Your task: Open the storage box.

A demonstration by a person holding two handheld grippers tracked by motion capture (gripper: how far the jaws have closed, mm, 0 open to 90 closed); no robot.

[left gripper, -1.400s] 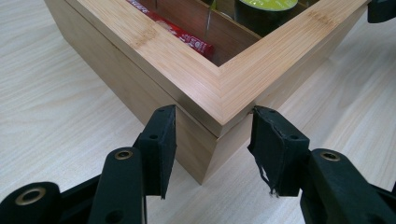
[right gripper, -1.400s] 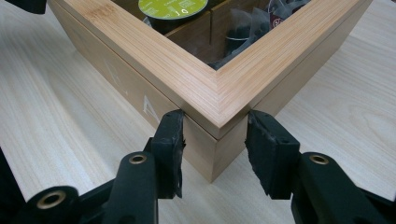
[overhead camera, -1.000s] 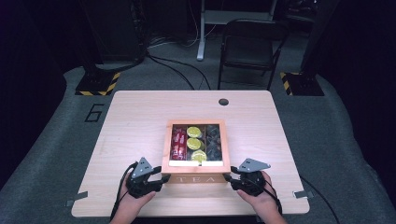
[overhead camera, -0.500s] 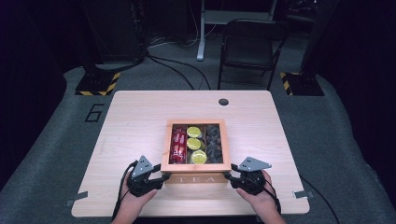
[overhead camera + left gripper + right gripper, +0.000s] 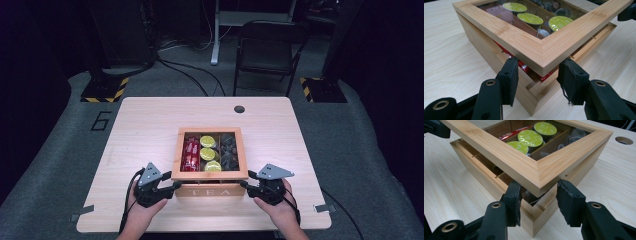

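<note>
A wooden tea box (image 5: 210,191) marked TEA stands at the table's front middle. Its glass-paned lid (image 5: 210,175) is raised a little at the front, leaving a gap above the base (image 5: 481,45). Inside lie red packets (image 5: 190,154), green-topped capsules (image 5: 207,152) and dark pods (image 5: 229,150). My left gripper (image 5: 172,186) is open at the front left corner, and its jaw tips sit just under the lid's corner (image 5: 541,53). At the front right corner my right gripper (image 5: 246,185) is open the same way beneath the lid (image 5: 537,175).
A round cable hole (image 5: 239,109) lies in the tabletop behind the box. A black folding chair (image 5: 267,50) and cables stand on the floor beyond the table. Bare wood stretches to both sides of the box.
The lid's front edge has risen slightly off the base, resting on both grippers' jaw tips. The hands have barely shifted.
</note>
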